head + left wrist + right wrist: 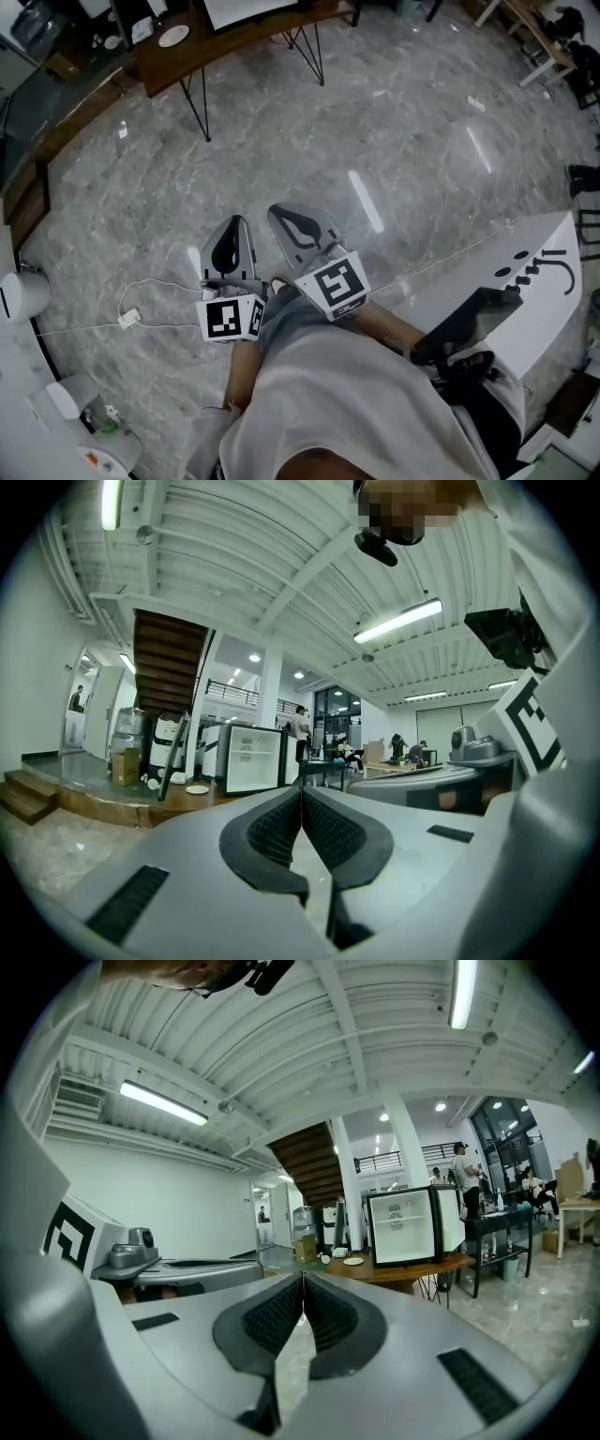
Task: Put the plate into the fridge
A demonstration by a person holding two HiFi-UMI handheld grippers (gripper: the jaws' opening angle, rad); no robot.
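A small white plate (173, 36) lies on the long wooden table (234, 42) across the marble floor, far from me. It also shows as the plate (197, 788) in the left gripper view and the plate (353, 1261) in the right gripper view. Beside it on that table stands a mini fridge (251, 758), its door open and its white inside showing; the right gripper view has the fridge (405, 1227) too. My left gripper (232, 246) and right gripper (298, 225) are held side by side, level, pointing towards the table. Both are shut and empty, left gripper (301, 794) and right gripper (303, 1279) alike.
A white cable (159, 286) with a charger block (128, 319) lies on the floor at left. A white machine (511, 291) stands close at my right. The table rests on thin black legs (197, 103). Behind it are a wooden staircase (169, 663) and several people (300, 728).
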